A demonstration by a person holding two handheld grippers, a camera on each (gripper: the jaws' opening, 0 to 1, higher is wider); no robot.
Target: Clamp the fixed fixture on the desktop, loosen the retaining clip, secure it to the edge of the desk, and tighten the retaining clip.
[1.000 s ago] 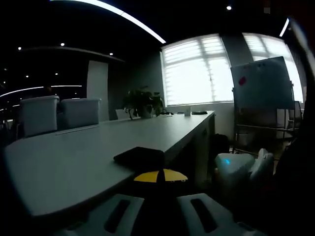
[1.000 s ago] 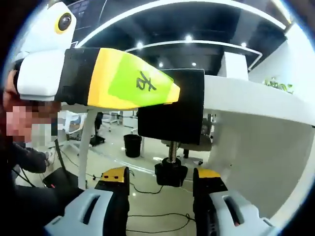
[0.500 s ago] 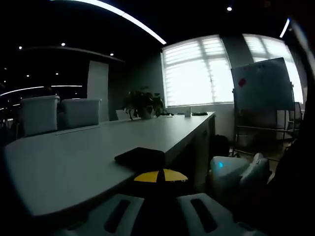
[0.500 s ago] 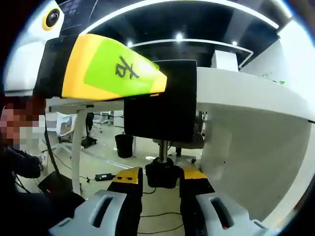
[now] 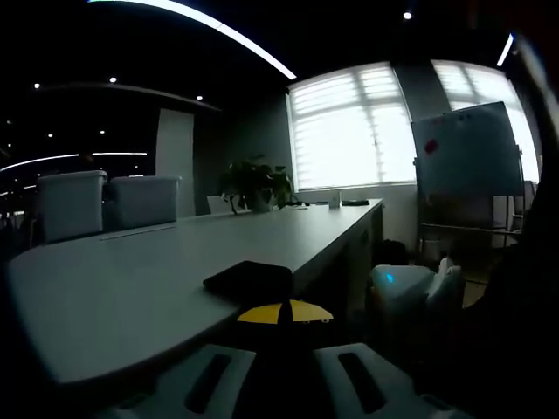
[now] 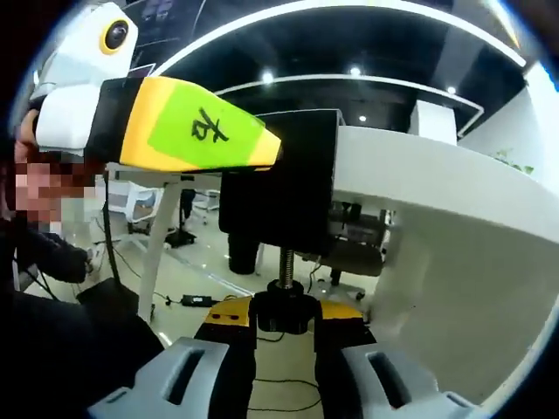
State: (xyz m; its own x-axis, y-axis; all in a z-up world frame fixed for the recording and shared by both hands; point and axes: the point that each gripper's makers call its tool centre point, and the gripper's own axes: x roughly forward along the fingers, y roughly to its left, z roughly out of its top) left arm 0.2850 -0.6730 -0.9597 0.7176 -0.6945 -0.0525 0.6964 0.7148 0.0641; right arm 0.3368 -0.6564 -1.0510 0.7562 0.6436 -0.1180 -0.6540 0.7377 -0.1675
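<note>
The black fixture (image 6: 279, 188) sits hooked over the edge of the white table (image 6: 437, 188), its threaded screw hanging below with a black knob (image 6: 281, 312) at the end. The right claw (image 6: 284, 319), which stood apart on either side of that knob a second ago, has drawn in and is now pinched on it; by the look of it the tightening of the clip is about to start or is under way. The left claw (image 6: 175, 127), with its yellow and green finger, reaches in from the left in the right gripper view and bears on the fixture's top and side, steadying it. In the left gripper view the fixture's top pad (image 5: 249, 279) lies dark on the table (image 5: 131, 288) just ahead of the yellow tips, which appear closed on the fixture, and the right claw's white body (image 5: 410, 288) has crept nearer under the table edge. Farther down the table stand two bins (image 5: 105, 201) and a plant (image 5: 255, 183); a whiteboard (image 5: 467, 148) stands by the window. The table's underside crowds the knob, leaving little room to turn it.
</note>
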